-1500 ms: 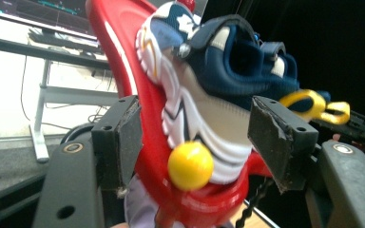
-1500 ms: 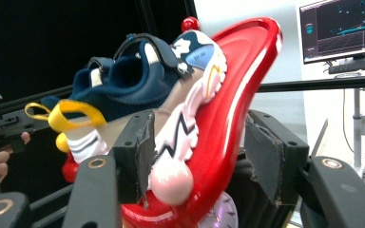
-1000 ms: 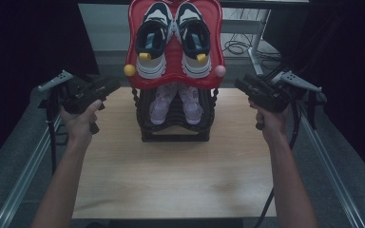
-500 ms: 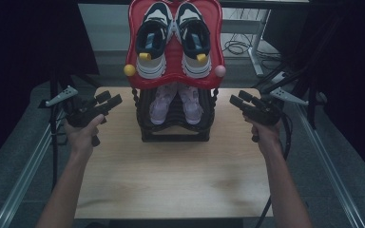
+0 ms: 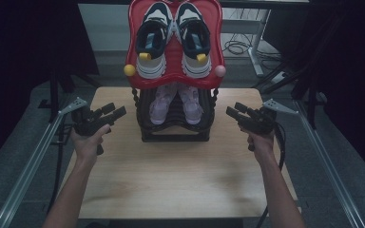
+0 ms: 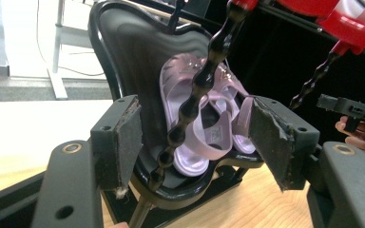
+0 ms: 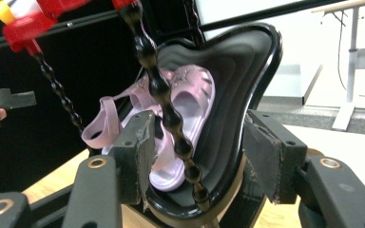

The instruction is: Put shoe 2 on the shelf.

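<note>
A two-tier shoe rack stands at the back middle of the table. Its red top tray (image 5: 174, 81) carries a pair of white and black sneakers (image 5: 153, 40). Its black lower tray (image 5: 173, 132) holds a pair of lilac sandals (image 5: 176, 102). My left gripper (image 5: 115, 110) hangs left of the lower tray, open and empty, apart from the rack. My right gripper (image 5: 233, 110) hangs to the tray's right, also open and empty. In the left gripper view the left gripper's (image 6: 195, 137) pads frame the sandals (image 6: 180, 80) and a beaded black post (image 6: 204, 80). The right gripper view shows the right gripper (image 7: 202, 152) framing the sandals (image 7: 190, 99) the same way.
The wooden table (image 5: 180, 175) has metal rails along its left (image 5: 28, 161) and right (image 5: 332, 161) sides. A yellow ball (image 5: 129, 70) and a pink ball (image 5: 219, 71) stick out at the red tray's lower corners. Cables (image 5: 237, 47) lie on the floor behind.
Both hands have come down from beside the red tray's lower edge to the level of the black lower tray. The jaws stand as wide as before.
</note>
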Demonstrator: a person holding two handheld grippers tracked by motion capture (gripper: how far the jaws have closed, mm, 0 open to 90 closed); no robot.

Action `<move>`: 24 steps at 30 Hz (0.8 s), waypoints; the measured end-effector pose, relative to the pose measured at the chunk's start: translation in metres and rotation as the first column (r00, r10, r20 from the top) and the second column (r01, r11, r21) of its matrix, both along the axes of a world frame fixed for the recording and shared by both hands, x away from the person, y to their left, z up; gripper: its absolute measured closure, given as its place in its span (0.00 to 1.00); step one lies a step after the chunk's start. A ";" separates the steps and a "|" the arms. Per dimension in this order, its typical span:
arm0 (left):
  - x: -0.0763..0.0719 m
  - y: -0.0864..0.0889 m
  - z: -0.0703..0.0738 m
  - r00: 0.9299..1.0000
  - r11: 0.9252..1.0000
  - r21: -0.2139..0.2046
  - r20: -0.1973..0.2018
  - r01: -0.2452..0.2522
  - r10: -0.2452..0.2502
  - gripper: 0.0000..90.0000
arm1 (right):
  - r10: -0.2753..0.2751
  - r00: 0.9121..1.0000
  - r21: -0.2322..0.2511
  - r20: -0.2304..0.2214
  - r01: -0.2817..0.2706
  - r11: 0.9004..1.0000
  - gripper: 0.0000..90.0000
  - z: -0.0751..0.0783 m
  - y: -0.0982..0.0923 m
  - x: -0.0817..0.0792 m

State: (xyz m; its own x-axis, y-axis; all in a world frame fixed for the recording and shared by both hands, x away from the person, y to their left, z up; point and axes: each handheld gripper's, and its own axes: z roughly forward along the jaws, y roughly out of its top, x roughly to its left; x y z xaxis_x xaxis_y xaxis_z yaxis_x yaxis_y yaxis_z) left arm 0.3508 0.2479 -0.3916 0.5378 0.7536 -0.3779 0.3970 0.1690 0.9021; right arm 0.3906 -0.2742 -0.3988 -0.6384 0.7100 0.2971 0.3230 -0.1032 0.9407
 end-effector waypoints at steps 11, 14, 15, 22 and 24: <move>0.000 0.003 -0.027 0.999 1.000 0.003 -0.046 -0.007 0.007 0.40 | -0.015 0.999 -0.066 -0.041 0.012 0.998 0.49 -0.028 0.004 0.003; 0.000 0.003 -0.040 0.998 1.000 0.012 -0.068 -0.009 0.010 0.40 | -0.019 0.998 -0.089 -0.059 0.014 0.996 0.49 -0.039 0.006 0.003; 0.000 0.003 -0.040 0.998 1.000 0.012 -0.068 -0.009 0.010 0.40 | -0.019 0.998 -0.089 -0.059 0.014 0.996 0.49 -0.039 0.006 0.003; -0.001 -0.001 -0.068 0.993 0.999 0.045 -0.121 -0.004 0.009 0.40 | -0.014 0.995 -0.119 -0.096 0.003 0.993 0.49 -0.061 0.010 0.003; -0.001 -0.003 -0.077 0.990 0.998 0.063 -0.138 0.001 0.007 0.40 | -0.012 0.995 -0.132 -0.103 -0.002 0.991 0.49 -0.065 0.011 0.003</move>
